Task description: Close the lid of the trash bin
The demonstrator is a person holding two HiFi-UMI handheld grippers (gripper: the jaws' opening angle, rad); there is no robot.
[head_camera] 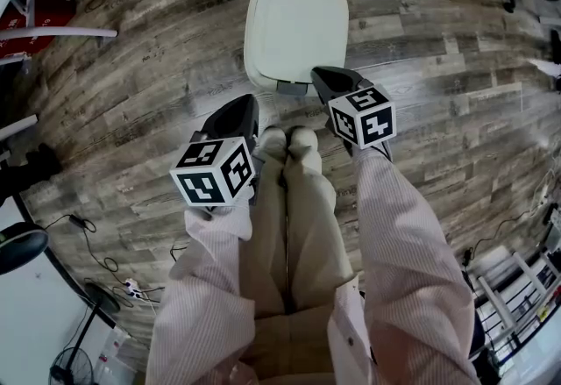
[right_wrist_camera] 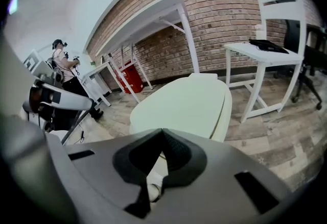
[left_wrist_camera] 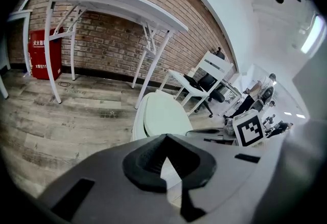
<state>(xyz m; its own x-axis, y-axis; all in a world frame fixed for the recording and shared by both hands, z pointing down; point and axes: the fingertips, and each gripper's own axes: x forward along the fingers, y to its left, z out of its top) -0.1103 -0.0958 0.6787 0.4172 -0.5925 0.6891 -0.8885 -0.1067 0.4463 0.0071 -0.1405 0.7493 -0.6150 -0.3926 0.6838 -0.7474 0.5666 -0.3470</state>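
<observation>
Pale cream, rounded-rectangular plastic trash bin (head_camera: 295,67) stands on the grey-brown wood-plank floor (head_camera: 131,67), just ahead of the person's light shoes (head_camera: 287,142). Its flat lid (head_camera: 295,24) looks already down on the body; the hinge tab is at the far edge, and a small grey piece (head_camera: 292,88) sits at the near edge.

Left gripper (head_camera: 250,107): jaws together, nothing between them, tip near the bin's near-left corner, apart from it. Right gripper (head_camera: 320,74): jaws together, empty, just beside the near-right corner; contact cannot be told.

Handling, as a judgement: thin moulded plastic, light and stiff, with a smooth, slippery skin. The lid swings on its rear hinge, so it needs no pinch. Better to press with closed tips on the flat top near the front edge, farthest from the hinge. A hard sideways push may skid the empty bin.
</observation>
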